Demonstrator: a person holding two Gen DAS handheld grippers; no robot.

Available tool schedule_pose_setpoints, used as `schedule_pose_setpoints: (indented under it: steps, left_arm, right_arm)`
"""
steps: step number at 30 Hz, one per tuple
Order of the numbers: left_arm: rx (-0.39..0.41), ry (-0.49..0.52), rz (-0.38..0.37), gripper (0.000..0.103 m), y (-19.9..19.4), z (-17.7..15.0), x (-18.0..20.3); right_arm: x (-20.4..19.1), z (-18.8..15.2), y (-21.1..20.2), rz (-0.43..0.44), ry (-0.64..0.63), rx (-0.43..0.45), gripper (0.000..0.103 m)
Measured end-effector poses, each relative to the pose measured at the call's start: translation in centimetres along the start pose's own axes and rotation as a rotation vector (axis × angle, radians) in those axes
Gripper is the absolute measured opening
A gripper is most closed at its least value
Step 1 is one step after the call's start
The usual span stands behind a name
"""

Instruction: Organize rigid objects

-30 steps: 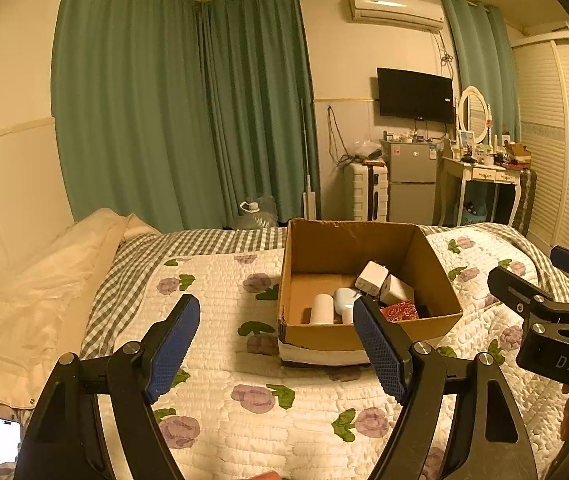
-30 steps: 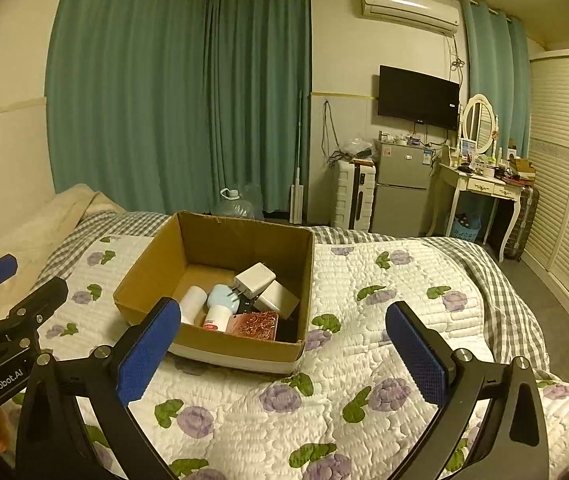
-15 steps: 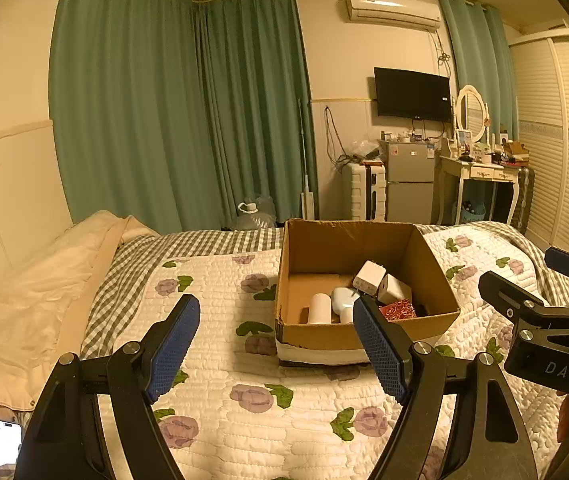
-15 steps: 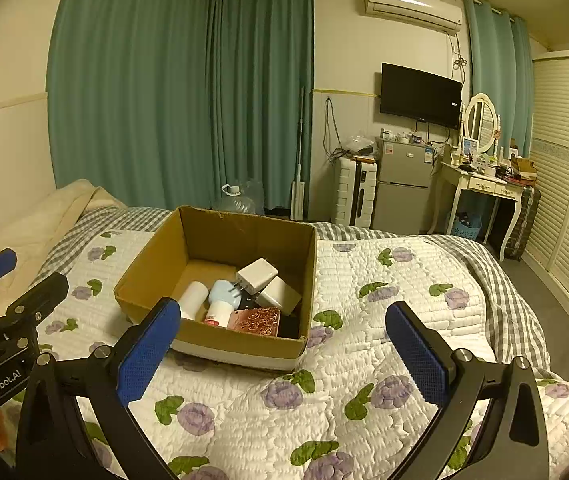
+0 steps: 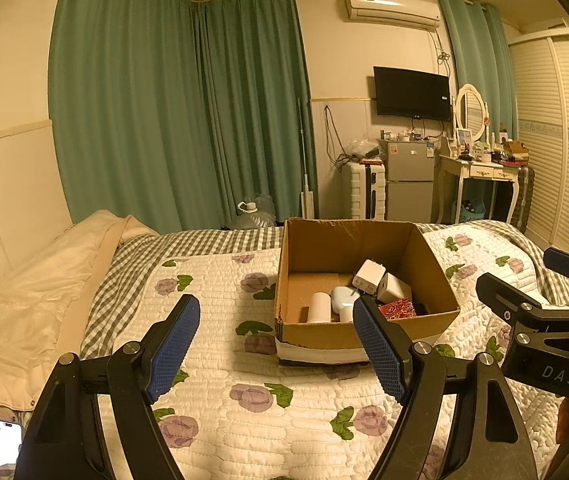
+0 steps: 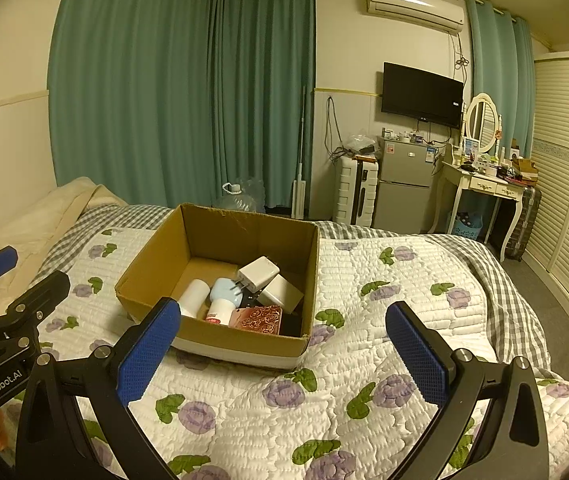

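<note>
Both grippers slightly higher than before

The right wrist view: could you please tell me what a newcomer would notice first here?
An open cardboard box sits mid-bed on the flowered quilt, holding white chargers, a white bottle and a red patterned case. Both tongs, left and right, hang open and empty before it. Green curtains fill the wall behind.
</note>
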State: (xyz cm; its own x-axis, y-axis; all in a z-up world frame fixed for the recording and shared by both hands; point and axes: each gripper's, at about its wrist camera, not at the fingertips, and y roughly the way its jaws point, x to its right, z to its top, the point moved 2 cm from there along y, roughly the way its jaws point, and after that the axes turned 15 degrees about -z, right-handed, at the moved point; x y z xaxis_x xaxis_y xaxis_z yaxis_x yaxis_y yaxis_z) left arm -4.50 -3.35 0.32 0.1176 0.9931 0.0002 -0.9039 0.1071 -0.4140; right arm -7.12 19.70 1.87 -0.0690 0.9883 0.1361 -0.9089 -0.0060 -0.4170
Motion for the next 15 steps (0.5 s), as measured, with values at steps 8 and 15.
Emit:
schedule_pose_setpoints:
  steps: [8, 15]
  left_arm:
    - [-0.002, 0.003, -0.004, 0.082, 0.09, -0.14, 0.02]
    - [-0.005, 0.006, -0.008, 0.082, 0.18, -0.26, 0.05]
  right_arm:
    - [-0.02, -0.07, 0.07, -0.004, 0.0, -0.002, 0.103]
    - [0.07, -0.26, 0.24, -0.009, 0.0, -0.008, 0.103]
